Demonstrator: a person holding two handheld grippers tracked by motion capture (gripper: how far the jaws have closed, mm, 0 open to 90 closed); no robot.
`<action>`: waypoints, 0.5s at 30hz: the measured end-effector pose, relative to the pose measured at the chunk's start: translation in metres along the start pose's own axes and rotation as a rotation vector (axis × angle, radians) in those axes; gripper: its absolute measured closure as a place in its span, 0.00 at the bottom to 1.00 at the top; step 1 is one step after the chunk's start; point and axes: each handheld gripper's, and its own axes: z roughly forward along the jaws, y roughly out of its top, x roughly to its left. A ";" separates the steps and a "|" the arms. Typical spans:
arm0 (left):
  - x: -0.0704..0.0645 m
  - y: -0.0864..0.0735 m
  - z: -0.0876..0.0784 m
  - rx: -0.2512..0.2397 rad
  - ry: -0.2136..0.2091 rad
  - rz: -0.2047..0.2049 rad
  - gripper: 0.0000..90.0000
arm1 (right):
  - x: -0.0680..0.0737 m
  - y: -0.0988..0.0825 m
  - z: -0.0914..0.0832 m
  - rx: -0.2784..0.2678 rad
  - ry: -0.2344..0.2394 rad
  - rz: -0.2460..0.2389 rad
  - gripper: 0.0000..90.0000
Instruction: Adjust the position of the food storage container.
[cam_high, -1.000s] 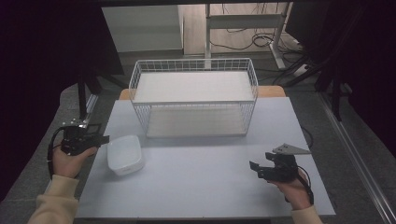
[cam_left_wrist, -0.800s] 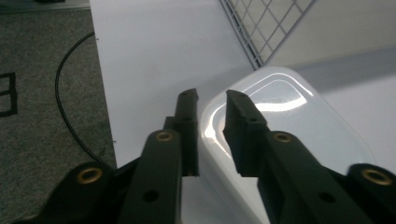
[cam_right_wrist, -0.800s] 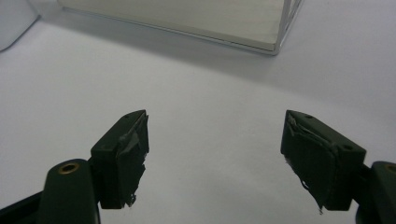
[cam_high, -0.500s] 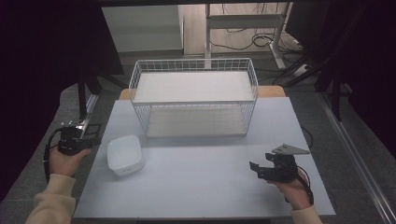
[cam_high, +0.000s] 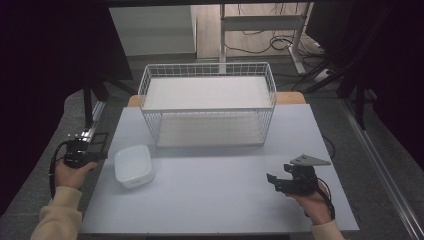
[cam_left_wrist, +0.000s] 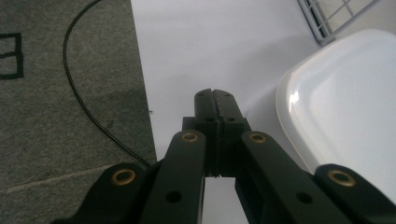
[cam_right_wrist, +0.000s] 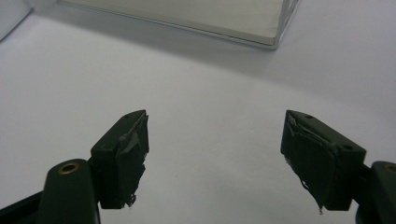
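A white plastic container (cam_high: 133, 166) lies upside-down on the left part of the white table (cam_high: 215, 200). My left gripper (cam_high: 101, 155) hovers at the table's left edge, just left of the container and apart from it. In the left gripper view the jaws of the left gripper (cam_left_wrist: 215, 95) are shut with nothing between them, and the container (cam_left_wrist: 345, 107) is to their right. My right gripper (cam_high: 274, 179) rests low at the front right of the table. Its jaws (cam_right_wrist: 215, 140) stand wide open over bare table.
A white wire basket (cam_high: 207, 107) stands at the back middle of the table, and its base corner (cam_right_wrist: 275, 44) is far ahead in the right gripper view. Grey carpet with a black cable (cam_left_wrist: 88, 93) borders the table's left edge. Desk legs and cables stand behind.
My left gripper has drawn back leftward and down from the container's edge to the table's left edge. The container and the right gripper have stayed put.
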 end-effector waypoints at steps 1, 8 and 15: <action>0.000 0.000 0.001 0.001 -0.005 -0.001 1.00 | 0.000 0.000 0.000 0.001 -0.001 -0.001 0.26; -0.001 0.002 0.008 0.017 -0.028 -0.004 1.00 | -0.002 0.000 -0.002 -0.001 -0.005 0.006 0.26; -0.008 0.003 0.014 0.028 -0.066 0.002 1.00 | -0.002 0.000 -0.002 0.000 -0.005 0.005 0.26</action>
